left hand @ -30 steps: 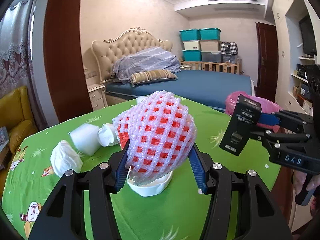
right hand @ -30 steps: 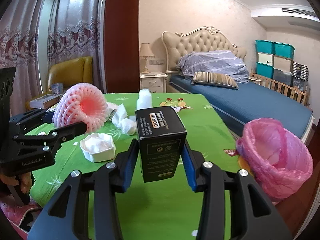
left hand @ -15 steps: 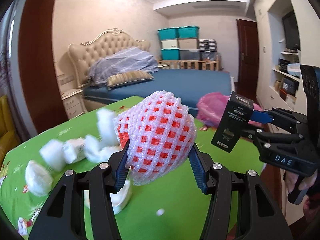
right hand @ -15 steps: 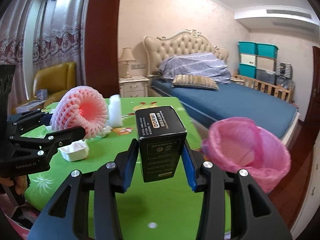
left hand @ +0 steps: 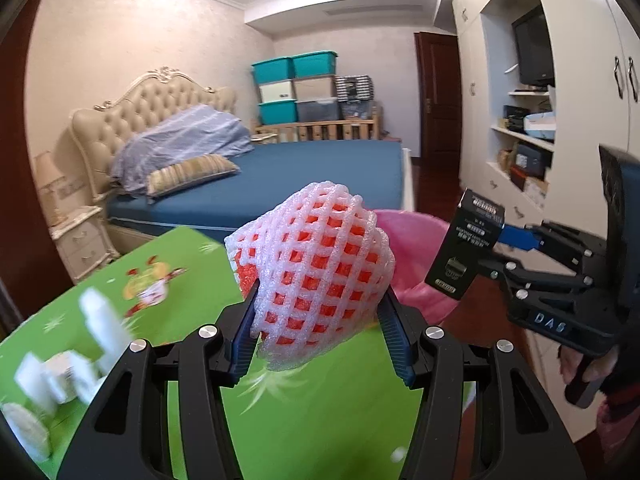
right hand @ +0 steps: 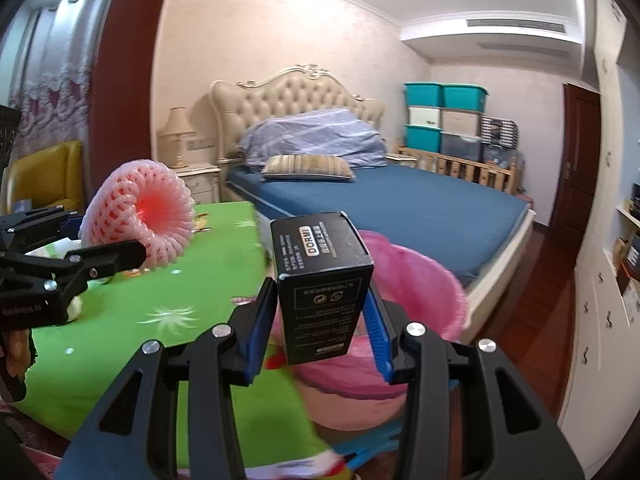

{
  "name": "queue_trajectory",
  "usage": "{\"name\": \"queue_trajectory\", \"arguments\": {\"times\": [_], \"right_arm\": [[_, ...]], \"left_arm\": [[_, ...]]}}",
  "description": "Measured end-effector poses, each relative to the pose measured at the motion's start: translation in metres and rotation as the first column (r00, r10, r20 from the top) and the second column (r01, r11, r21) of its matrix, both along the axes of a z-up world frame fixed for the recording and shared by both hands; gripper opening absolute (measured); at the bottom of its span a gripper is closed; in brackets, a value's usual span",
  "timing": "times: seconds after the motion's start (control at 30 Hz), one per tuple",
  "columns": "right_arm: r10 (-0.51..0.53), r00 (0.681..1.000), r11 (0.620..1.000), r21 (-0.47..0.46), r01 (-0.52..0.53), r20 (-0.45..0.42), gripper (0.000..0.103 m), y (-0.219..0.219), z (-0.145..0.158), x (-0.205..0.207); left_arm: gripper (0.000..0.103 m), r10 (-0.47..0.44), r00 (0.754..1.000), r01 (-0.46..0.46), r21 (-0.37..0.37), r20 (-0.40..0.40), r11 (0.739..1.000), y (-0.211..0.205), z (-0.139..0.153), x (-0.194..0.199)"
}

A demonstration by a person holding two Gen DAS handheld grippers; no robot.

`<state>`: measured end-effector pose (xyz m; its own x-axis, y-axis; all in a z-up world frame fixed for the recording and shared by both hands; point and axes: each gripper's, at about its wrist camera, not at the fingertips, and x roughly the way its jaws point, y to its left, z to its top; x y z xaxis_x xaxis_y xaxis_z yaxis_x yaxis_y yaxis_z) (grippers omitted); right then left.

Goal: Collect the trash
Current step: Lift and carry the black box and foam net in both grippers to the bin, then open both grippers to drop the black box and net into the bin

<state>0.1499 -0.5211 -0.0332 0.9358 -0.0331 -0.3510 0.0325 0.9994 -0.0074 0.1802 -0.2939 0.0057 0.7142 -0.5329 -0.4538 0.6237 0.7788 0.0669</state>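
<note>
My left gripper (left hand: 318, 320) is shut on a pink-and-white foam fruit net (left hand: 312, 276), held above the green table's right end; it also shows in the right wrist view (right hand: 138, 216). My right gripper (right hand: 322, 308) is shut on a black DORMI box (right hand: 320, 280), held over the pink-bag-lined bin (right hand: 420, 280). The box also shows at the right in the left wrist view (left hand: 464, 252). The bin (left hand: 412, 236) lies just beyond the net, past the table edge.
A green table (left hand: 312, 420) carries blurred white tissue wads and a small white bottle (left hand: 100, 320) at the left. A blue bed (right hand: 400, 200) stands behind. White cupboards (left hand: 580, 120) line the right wall.
Both grippers have swung right, off the table's middle towards the pink bin. The box now hangs over the bin, and the tissue wads have slid to the left edge.
</note>
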Motion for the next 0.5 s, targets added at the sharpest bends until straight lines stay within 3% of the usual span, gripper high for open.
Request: {"name": "queue_trajectory", "arguments": {"times": [0.13, 0.5], "right_arm": [[-0.018, 1.0, 0.998, 0.058, 0.019, -0.009, 0.042, -0.029, -0.006, 0.012], [-0.047, 0.998, 0.997, 0.065, 0.05, -0.034, 0.042, -0.067, -0.014, 0.039]], "left_arm": [[0.053, -0.035, 0.999, 0.035, -0.009, -0.02, 0.999, -0.026, -0.002, 0.016], [0.054, -0.102, 0.993, 0.101, -0.01, -0.056, 0.995, -0.087, -0.01, 0.06]]}}
